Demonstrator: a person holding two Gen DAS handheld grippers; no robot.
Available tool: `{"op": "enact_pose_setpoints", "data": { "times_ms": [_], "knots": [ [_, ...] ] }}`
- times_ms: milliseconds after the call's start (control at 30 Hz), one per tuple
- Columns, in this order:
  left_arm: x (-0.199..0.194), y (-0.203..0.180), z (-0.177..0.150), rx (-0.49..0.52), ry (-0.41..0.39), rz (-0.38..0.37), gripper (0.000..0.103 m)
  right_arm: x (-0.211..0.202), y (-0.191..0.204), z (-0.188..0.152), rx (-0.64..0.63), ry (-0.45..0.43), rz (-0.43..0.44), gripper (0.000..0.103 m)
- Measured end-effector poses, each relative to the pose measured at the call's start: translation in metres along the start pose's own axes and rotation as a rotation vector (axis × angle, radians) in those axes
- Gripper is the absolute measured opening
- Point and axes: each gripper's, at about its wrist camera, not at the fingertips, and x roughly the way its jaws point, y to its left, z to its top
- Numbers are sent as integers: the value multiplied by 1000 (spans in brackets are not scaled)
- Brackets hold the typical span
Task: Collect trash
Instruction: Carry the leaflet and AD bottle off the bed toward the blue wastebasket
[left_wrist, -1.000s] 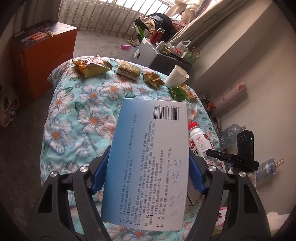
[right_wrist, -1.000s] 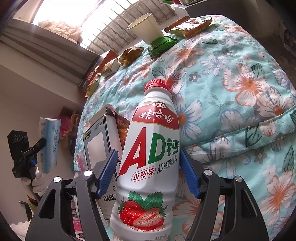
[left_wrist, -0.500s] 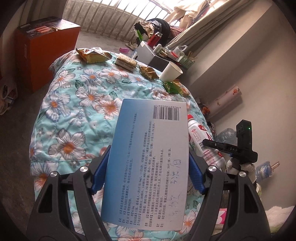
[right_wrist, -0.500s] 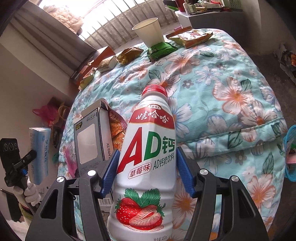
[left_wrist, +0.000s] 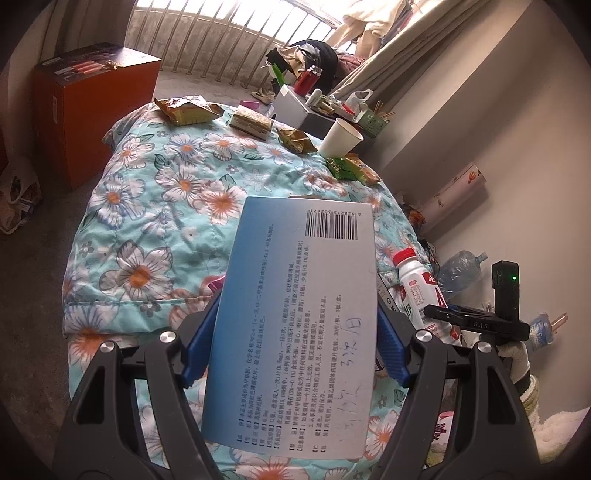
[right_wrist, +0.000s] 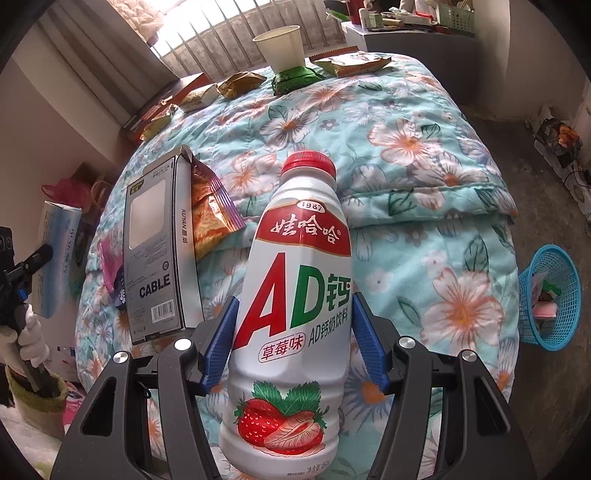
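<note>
While blue ribbed pads pinch, glossy plastic bottle curves.

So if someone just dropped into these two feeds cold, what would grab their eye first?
Each claw has a big item filling its view: the left claw grips a blue medicine box, the right claw a white strawberry milk bottle with a red cap. Behind them lies the floral quilt, with snack wrappers and a paper cup along its far edge. A blue mesh basket sits on the floor at the right.

Black tongs, blue pads, white glove.
</note>
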Motion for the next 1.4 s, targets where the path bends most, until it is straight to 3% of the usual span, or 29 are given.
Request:
{"op": "enact_pose_setpoints", "data": {
  "times_ms": [367,867,1067,1400],
  "knots": [
    [-13,8,-8,-29,-40,20,70,8,-5,5,75,6,41,60],
    [-12,-6,-14,-2,-24,-4,70,25,-20,14,201,37,120,60],
    [-7,-24,-14,44,-10,-20,70,12,-23,4,221,-19,134,59],
    [3,-63,-3,139,-9,-67,70,-31,-35,-41,328,-199,171,58]
  ]
}}
